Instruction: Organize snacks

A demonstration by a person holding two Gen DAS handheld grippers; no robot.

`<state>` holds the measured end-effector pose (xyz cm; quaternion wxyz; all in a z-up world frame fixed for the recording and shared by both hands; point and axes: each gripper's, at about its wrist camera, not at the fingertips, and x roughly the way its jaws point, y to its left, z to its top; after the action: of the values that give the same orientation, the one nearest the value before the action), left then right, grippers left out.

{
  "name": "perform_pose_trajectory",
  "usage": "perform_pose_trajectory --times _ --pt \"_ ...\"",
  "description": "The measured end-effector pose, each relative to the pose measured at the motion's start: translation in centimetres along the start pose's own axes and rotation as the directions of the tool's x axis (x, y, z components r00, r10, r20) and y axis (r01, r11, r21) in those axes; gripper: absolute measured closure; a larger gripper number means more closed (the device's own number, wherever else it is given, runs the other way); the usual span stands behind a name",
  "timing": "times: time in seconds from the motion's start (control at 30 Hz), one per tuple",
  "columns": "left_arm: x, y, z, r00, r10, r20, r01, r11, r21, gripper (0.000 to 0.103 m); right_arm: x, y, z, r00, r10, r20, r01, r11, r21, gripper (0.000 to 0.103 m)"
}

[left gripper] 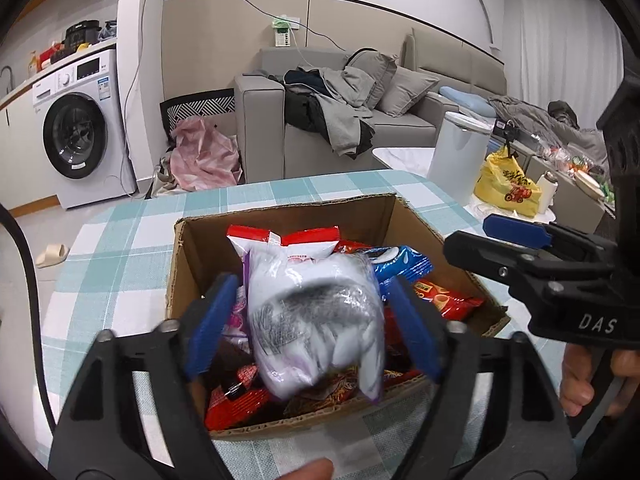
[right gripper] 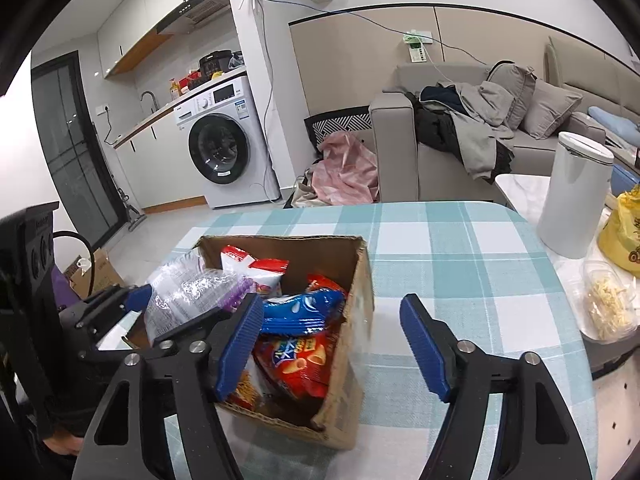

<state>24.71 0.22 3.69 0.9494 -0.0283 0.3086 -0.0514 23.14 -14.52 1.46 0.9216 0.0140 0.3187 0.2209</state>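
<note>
An open cardboard box [left gripper: 200, 248] [right gripper: 354, 320] stands on the checked tablecloth and holds several snack packs: a blue cookie pack [left gripper: 404, 260] [right gripper: 300, 312], a red chip bag [left gripper: 444, 300] [right gripper: 304, 364] and a red-and-white bag [left gripper: 288, 244] [right gripper: 256, 268]. My left gripper [left gripper: 310, 320] [right gripper: 132, 300] hangs open over the box. A clear white bag with purple edges [left gripper: 316, 320] [right gripper: 188, 296] sits blurred between its jaws, and the pads stand clear of it. My right gripper [right gripper: 332, 340] [left gripper: 476, 236] is open too and straddles the box's right wall without touching it.
A white cylindrical bin [right gripper: 572, 196], a yellow plastic bag [right gripper: 620, 232] and a clear container of food [right gripper: 608, 308] stand to the right. The tablecloth [right gripper: 460, 260] stretches right of the box. A hand [left gripper: 580, 380] grips the right tool. A sofa and a washing machine lie beyond.
</note>
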Motion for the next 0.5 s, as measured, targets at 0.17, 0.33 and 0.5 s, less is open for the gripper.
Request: perform_pose_trajectory --times 0.17,0.33,0.5 --pt "-2.1 0.0 -0.3 0.999 0.021 0.024 -0.022 0.999 0.047 0.002 -1.0 -0.5 -0.9 1.0 0.013 0.017 -0.012 1.0 -0.014 0.014" --pt "-5.1 0.7 -1.1 0.997 0.027 0.074 -0.03 0.999 0.033 0.001 -2.4 0.1 -2.2 0.995 0.083 0.052 -0.08 0.996 -0.049 0.002" --pt "-7.8 1.1 -2.4 0.994 0.036 0.1 -0.038 0.999 0.021 0.001 -4.3 1.0 -3.2 0.987 0.115 0.11 -0.105 0.99 -0.094 0.001"
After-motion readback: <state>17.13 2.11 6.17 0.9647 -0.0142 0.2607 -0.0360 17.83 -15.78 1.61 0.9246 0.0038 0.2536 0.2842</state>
